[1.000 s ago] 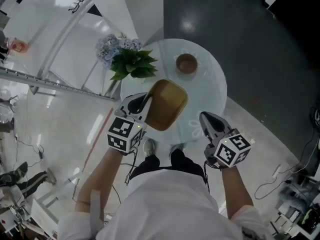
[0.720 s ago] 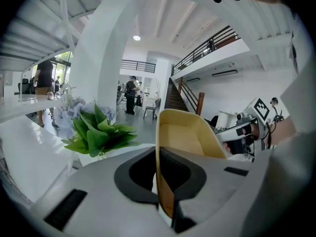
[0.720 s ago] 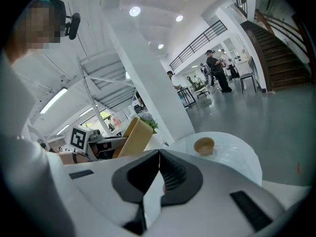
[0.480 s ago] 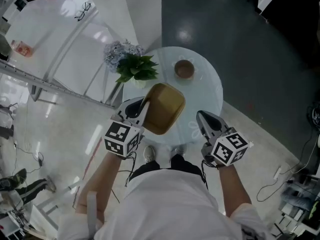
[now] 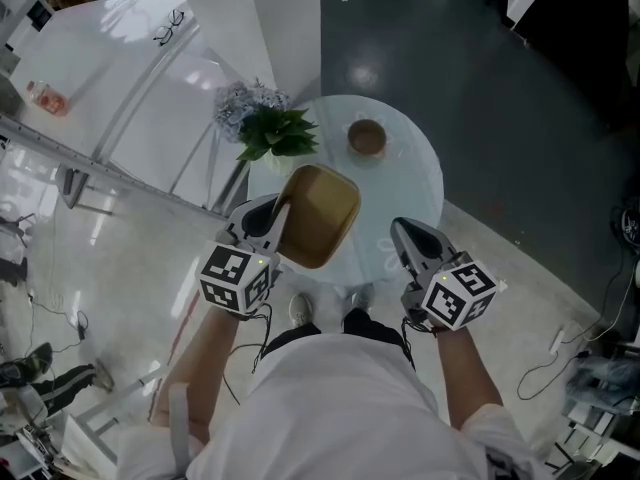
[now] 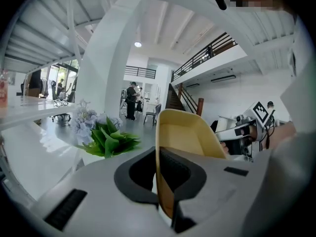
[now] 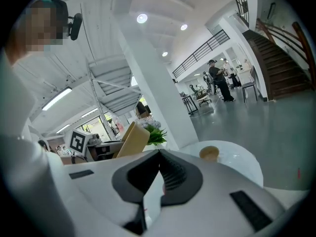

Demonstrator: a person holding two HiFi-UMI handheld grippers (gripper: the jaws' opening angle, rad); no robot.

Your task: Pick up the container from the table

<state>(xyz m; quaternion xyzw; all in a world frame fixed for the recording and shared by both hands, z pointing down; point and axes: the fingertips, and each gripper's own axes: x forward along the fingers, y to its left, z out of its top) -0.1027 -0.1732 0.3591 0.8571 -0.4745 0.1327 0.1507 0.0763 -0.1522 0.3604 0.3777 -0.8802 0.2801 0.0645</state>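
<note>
Yellow container (image 5: 318,216) still off the table (image 5: 420,173), rim tight in the left hand-held gripper (image 5: 284,210); right hand-held gripper (image 5: 399,231) closed, empty.

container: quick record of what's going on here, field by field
container: tan, tilted, clamped by one wall
left tool: shut on the container's wall
right tool: shut, holding nothing
table: round, white
bowl: small, brown, on the table's far side
plant: green leaves, at the table's left edge
</note>
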